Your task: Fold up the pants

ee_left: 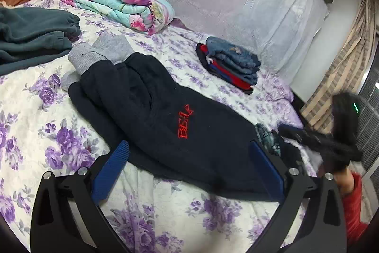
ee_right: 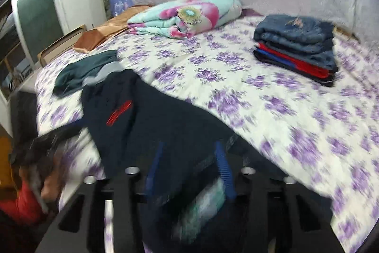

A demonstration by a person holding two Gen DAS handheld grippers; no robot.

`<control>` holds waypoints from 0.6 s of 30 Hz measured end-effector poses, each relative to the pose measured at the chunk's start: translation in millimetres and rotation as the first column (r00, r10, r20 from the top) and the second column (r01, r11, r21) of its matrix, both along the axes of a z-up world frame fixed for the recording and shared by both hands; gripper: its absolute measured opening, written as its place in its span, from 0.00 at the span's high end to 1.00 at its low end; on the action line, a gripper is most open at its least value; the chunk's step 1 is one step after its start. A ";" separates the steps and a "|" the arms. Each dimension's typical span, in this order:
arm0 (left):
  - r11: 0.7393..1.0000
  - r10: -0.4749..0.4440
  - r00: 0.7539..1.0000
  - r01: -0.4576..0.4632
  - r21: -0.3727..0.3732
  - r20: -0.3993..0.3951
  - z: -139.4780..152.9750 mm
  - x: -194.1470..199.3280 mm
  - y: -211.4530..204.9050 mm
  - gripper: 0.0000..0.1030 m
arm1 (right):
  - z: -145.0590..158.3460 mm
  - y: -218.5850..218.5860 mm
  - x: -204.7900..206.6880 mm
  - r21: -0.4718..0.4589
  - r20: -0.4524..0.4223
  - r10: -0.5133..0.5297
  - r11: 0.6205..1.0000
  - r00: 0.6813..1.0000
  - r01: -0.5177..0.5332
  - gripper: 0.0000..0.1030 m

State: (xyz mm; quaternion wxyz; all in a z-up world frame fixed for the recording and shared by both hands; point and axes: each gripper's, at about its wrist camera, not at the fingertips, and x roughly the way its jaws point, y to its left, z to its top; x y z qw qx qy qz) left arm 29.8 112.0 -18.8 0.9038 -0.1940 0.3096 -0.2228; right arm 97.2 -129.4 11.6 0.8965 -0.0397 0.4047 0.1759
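While the left tool gapes, the pants (cuffs far-left) lie diagonal, the right tool pinching them.

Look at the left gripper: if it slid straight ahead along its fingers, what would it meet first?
The dark pants. The left gripper is open, its blue fingers either side of the near end. Depth is unclear, so it may already touch the cloth.
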 end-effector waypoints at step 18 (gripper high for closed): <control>0.995 0.074 0.989 -0.064 0.083 -0.131 8.0 5.7 38.3 0.05 | -47.2 26.9 41.5 -0.029 -0.091 0.036 0.999 0.995 -0.038 0.37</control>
